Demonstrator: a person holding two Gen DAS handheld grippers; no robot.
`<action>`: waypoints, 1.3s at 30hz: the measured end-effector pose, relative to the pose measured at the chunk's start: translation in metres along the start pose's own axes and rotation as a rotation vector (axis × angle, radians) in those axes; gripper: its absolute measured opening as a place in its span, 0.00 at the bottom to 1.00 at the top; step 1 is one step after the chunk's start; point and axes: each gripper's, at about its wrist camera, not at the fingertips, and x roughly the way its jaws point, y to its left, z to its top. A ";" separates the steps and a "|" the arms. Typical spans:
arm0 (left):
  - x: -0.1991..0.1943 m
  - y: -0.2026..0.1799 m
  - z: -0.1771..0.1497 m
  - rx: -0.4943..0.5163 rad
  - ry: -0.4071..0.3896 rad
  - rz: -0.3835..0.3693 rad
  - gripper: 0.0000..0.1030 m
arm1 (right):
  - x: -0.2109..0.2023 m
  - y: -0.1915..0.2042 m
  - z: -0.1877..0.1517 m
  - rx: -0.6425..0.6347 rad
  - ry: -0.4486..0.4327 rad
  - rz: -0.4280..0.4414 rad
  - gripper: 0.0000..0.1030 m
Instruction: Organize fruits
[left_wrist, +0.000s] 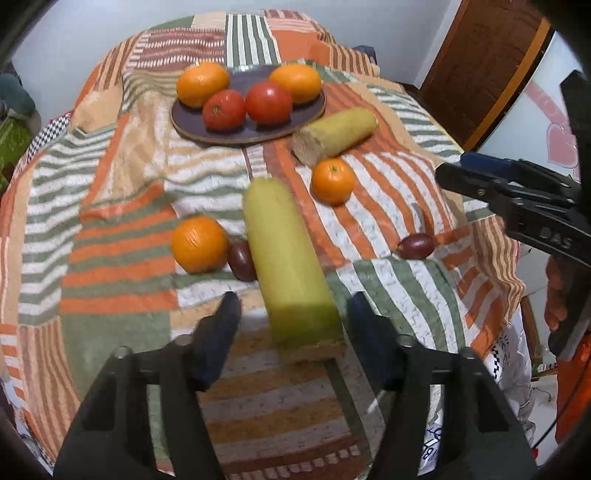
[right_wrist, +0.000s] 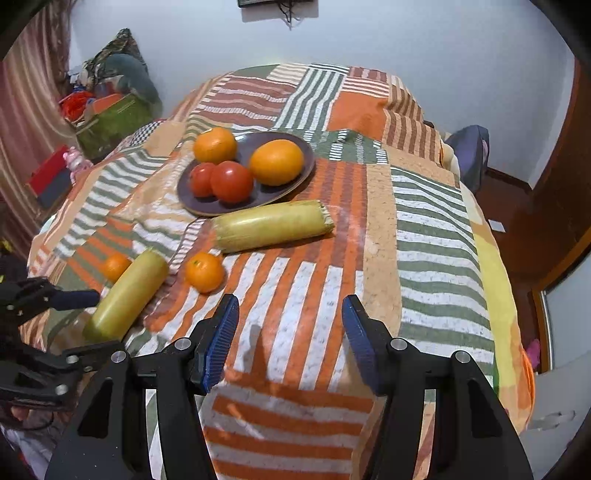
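Note:
A dark plate (left_wrist: 192, 127) (right_wrist: 295, 147) at the back holds two oranges (left_wrist: 202, 83) (right_wrist: 276, 161) and two tomatoes (left_wrist: 268, 102) (right_wrist: 231, 181). On the striped cloth lie a near yellow-green corn cob (left_wrist: 288, 258) (right_wrist: 127, 293), a far cob (left_wrist: 334, 131) (right_wrist: 273, 225), two small oranges (left_wrist: 332, 181) (left_wrist: 199, 243) (right_wrist: 204, 272) and two dark plums (left_wrist: 242, 260) (left_wrist: 415, 246). My left gripper (left_wrist: 293, 321) is open, its jaws on either side of the near cob's end. My right gripper (right_wrist: 290, 332) is open and empty above the cloth.
The table (right_wrist: 443, 240) drops off at right and front. A wooden door (left_wrist: 480, 66) stands at right. Bags and boxes (right_wrist: 110, 103) sit by the wall at left. The right gripper shows at the left wrist view's right edge (left_wrist: 517, 195).

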 end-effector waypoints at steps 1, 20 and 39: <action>0.002 -0.001 -0.001 0.002 -0.002 0.001 0.48 | -0.001 0.000 -0.001 -0.001 -0.001 0.003 0.53; -0.025 0.034 0.067 0.078 -0.096 0.001 0.35 | 0.016 0.021 0.020 -0.005 -0.021 0.038 0.62; -0.027 0.123 0.103 -0.048 -0.151 0.084 0.35 | 0.078 0.040 0.058 -0.065 0.024 -0.020 0.62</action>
